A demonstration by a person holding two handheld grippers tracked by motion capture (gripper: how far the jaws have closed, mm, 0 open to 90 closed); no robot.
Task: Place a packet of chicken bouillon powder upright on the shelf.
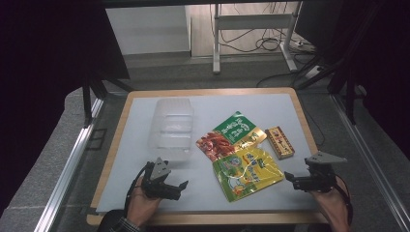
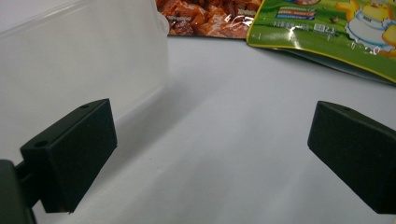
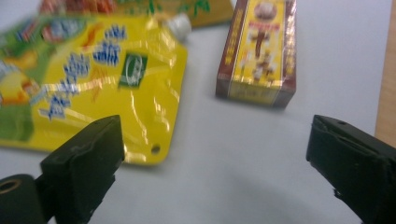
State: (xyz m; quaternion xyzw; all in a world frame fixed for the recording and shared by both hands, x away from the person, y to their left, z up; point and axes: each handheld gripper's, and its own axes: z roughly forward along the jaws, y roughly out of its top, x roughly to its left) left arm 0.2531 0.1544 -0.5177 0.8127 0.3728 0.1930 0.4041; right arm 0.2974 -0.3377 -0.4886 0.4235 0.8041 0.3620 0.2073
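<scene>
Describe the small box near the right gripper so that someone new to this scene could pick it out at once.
Start at the white mat on the table and find the cluster of snack pouches right of centre. Just right of the green pouch lies the small box, apart from the yellow pouch. It is the one rigid, oblong item: dark red edges, yellow printed face.

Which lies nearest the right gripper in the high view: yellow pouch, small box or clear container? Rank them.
From the right gripper:
1. Yellow pouch, just to its left.
2. Small box, farther up the table.
3. Clear container, far left.
</scene>
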